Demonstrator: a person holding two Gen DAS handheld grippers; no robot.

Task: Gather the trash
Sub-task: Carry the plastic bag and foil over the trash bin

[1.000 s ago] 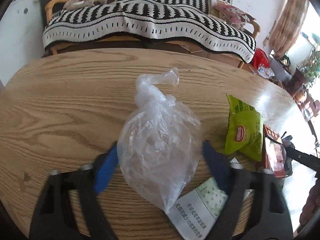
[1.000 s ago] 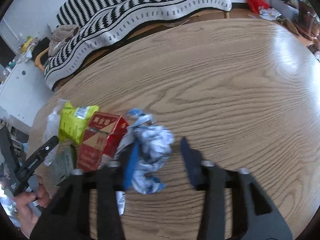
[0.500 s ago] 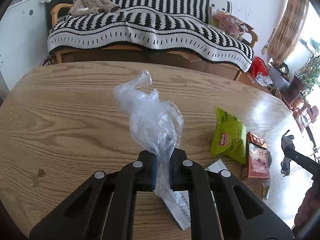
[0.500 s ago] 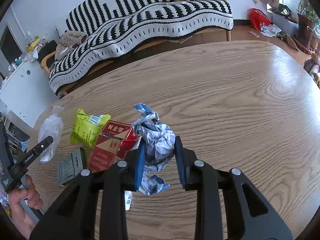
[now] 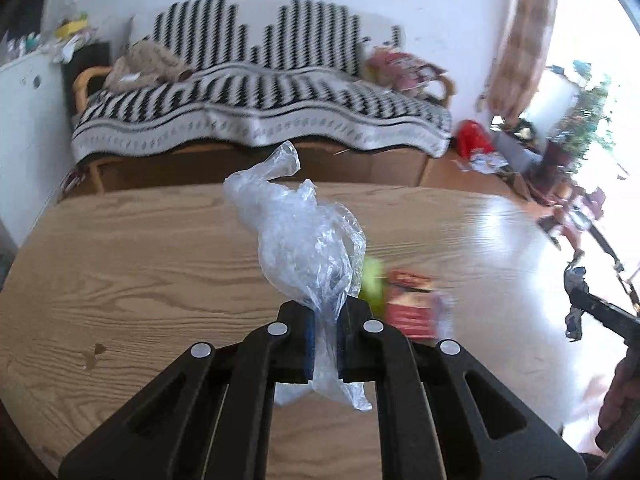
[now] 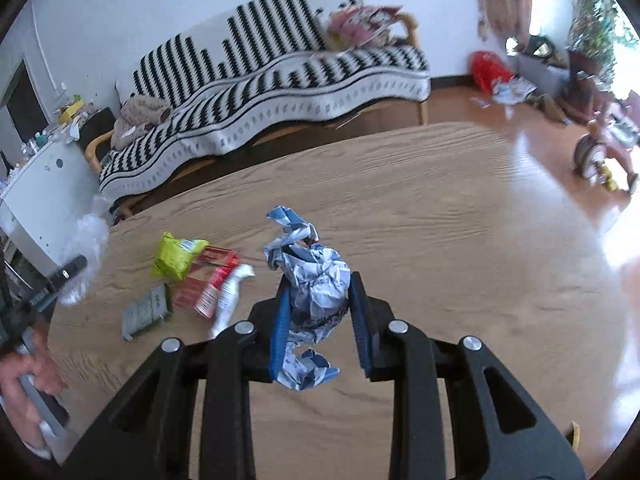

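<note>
We hold a piece of trash in each hand above the wooden table. Nearest us, the left gripper is clamped tight on the neck of a clear plastic bag, whose bulk stands up and forward past the fingertips while a short tail hangs below. The right gripper is squeezed onto a crumpled blue-and-white paper wad, which bulges out above and below the pads. Both loads look clear of the tabletop. Beyond them, the uncollected litter lies in one cluster: a green snack packet, red cartons, a white tube and a grey-green sachet. Seen from the right gripper it lies ahead and to the left, roughly between the two hands. No bin is in view, so we cannot tell which way the drop-off lies.
</note>
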